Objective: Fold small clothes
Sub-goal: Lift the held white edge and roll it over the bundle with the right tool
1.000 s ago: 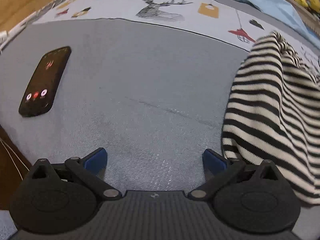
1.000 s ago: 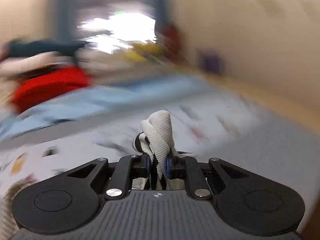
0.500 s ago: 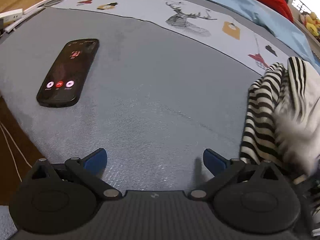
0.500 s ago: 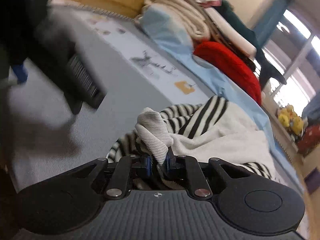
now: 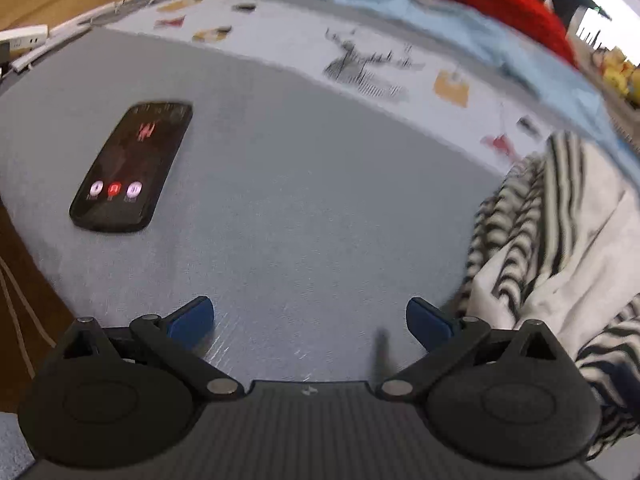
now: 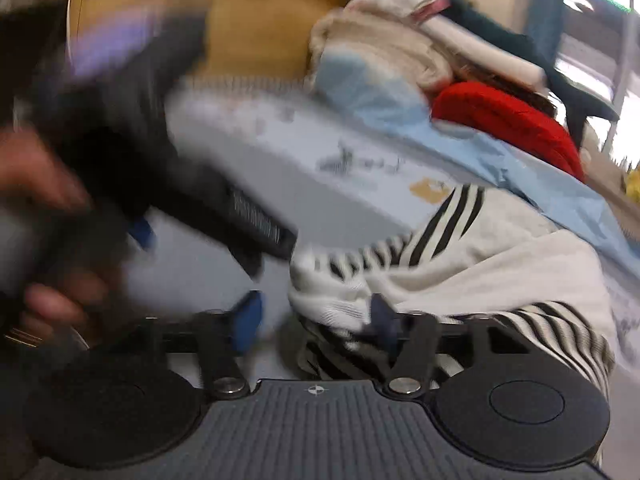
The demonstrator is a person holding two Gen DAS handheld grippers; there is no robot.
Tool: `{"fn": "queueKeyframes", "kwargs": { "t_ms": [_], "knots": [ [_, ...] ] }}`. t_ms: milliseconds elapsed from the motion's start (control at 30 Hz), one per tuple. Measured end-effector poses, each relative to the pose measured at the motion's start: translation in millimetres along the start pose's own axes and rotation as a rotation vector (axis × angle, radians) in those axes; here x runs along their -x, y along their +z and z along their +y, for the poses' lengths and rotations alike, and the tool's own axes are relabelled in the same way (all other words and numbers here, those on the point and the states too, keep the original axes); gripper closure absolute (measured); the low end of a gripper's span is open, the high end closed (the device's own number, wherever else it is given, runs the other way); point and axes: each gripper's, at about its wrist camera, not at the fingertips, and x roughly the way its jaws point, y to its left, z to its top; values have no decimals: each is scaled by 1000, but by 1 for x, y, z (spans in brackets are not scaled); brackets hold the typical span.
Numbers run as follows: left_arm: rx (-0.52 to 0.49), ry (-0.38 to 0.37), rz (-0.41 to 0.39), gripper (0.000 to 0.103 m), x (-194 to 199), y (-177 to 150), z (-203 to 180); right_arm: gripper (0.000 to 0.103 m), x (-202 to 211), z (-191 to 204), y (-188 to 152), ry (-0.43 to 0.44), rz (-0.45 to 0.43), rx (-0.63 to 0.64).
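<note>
1. Right gripper [image 6: 312,320]: jaws have just been opening, apart, striped garment [image 6: 460,272] bunched loose between them, lower right.
2. Left gripper [image 5: 310,316]: jaws apart, empty; garment lies rightward.

One small garment [image 6: 472,264], knit, white with black stripes. It lies crumpled in a loose heap on the grey bed cover, not flat and not folded. Stripes run in several directions: broad black bars at the upper part, fine narrow stripes along the lower edge and on the bunched left end. A plain white panel occupies the middle. In the right wrist view it sits from centre out to 3 o'clock; in the left wrist view the same garment [image 5: 560,240] lies at 3 o'clock, partly blurred, its far edge out of frame.
</note>
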Motion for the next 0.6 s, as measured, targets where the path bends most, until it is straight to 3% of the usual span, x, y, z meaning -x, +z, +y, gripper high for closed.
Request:
{"fn": "queueKeyframes", "kwargs": {
  "t_ms": [100, 200, 267, 333, 467, 500, 533, 600],
  "knots": [
    [9, -77, -45, 0, 14, 0, -7, 37, 54, -19, -2, -141, -80, -13],
    [4, -166, -54, 0, 26, -5, -19, 39, 75, -41, -27, -344, 2, 5],
    [-6, -214, -62, 0, 32, -10, -29, 49, 71, -47, -44, -405, 69, -16],
    [-39, -227, -71, 0, 34, -13, -42, 51, 67, -54, -55, -428, 100, -63],
    [-102, -237, -48, 0, 28, -21, -64, 51, 52, -46, -54, -460, 29, -29],
    [-113, -240, -38, 0, 26, -22, -68, 67, 48, -45, -55, -444, 25, 5],
    [-118, -237, -31, 0, 25, -24, -71, 90, 34, -47, -53, -402, 54, 37],
    [-117, -231, -17, 0, 21, -27, -73, 91, 29, -45, -54, -348, 105, 70]
  ]
}}
